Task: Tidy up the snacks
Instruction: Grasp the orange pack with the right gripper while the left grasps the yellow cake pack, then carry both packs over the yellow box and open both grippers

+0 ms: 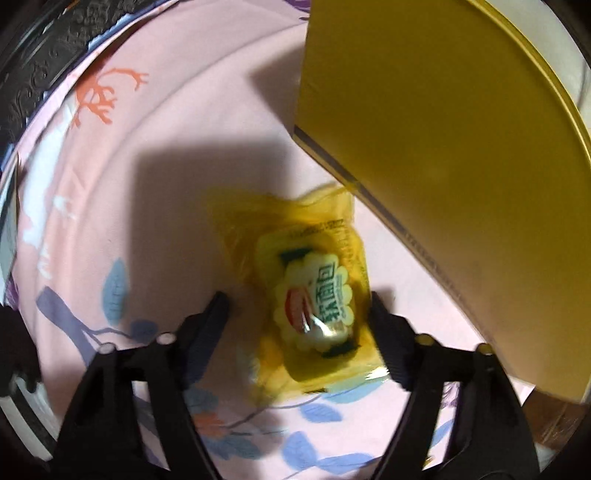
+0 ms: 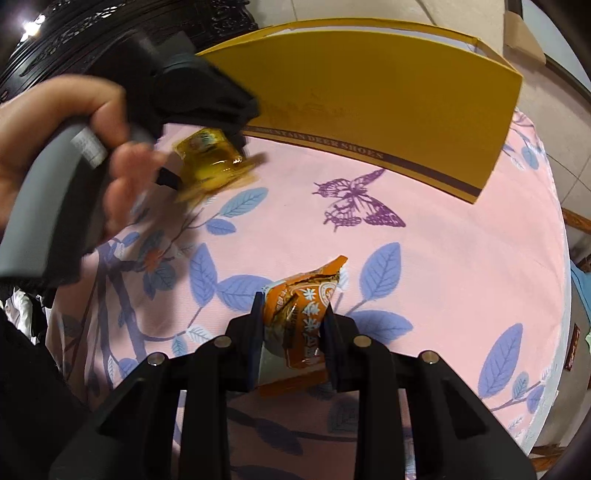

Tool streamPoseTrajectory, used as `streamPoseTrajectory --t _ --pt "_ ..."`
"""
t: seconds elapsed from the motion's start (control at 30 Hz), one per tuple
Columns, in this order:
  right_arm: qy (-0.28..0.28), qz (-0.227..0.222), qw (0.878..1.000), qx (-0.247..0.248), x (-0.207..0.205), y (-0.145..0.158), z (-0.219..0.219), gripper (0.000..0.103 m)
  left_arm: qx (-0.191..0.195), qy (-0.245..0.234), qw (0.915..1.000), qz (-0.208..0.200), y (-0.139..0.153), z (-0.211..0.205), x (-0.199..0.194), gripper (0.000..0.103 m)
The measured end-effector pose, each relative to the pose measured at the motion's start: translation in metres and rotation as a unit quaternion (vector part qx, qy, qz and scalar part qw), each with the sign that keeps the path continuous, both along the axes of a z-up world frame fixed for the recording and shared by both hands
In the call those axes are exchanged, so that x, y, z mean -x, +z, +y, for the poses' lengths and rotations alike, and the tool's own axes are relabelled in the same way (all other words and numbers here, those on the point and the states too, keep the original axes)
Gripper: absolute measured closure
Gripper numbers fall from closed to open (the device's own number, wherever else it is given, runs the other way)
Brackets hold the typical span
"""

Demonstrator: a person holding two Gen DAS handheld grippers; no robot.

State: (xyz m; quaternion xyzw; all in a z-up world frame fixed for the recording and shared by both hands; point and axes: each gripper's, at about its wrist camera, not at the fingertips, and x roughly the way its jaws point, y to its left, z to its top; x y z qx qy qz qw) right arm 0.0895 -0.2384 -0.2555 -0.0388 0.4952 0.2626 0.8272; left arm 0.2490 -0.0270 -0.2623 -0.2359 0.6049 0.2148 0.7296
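Work surface is covered by a pink tablecloth [image 2: 443, 258] printed with blue leaves, grey-purple branches, a purple butterfly [image 2: 360, 203] and an orange coral-like motif [image 1: 103, 92]. Dark carved wooden furniture [image 2: 74, 22] stands beyond the far edge. A pale tiled floor [image 2: 369, 11] is visible behind; a bright light glare shows upper left.

Your tabletop [image 2: 443, 236] wears a pink cloth printed with blue leaves, an orange flower and a purple butterfly [image 2: 356, 201]. On it, at the far side, stands a yellow shoe box [image 2: 388, 96] with a dark band of lettering along its base. Whether the yellow snack pack [image 1: 317, 291], just beside the box, rests on the cloth you can't tell.
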Motion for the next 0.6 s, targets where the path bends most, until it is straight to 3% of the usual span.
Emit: streamPoseTrajectory --t 0.07,0.17,0.4,0.6 --pt "-0.004 0.003 1.0 -0.003 -0.001 0.0 0.0 0.075 -0.008 -0.024 0.9996 -0.006 0.004 -0.004 0.005 0.052" --pt "-0.009 0.005 1.0 -0.002 0.0 0.0 0.001 0.075 -0.007 -0.061 0.9979 -0.018 0.008 -0.005 0.009 0.063" --pt "-0.025 0.008 1.0 -0.009 -0.001 0.006 -0.002 0.075 -0.002 -0.113 0.9928 -0.04 0.015 -0.008 0.03 0.065" --pt "-0.043 -0.004 0.999 -0.014 0.006 0.024 -0.007 0.075 -0.02 -0.157 0.9846 -0.075 0.041 -0.01 0.056 0.065"
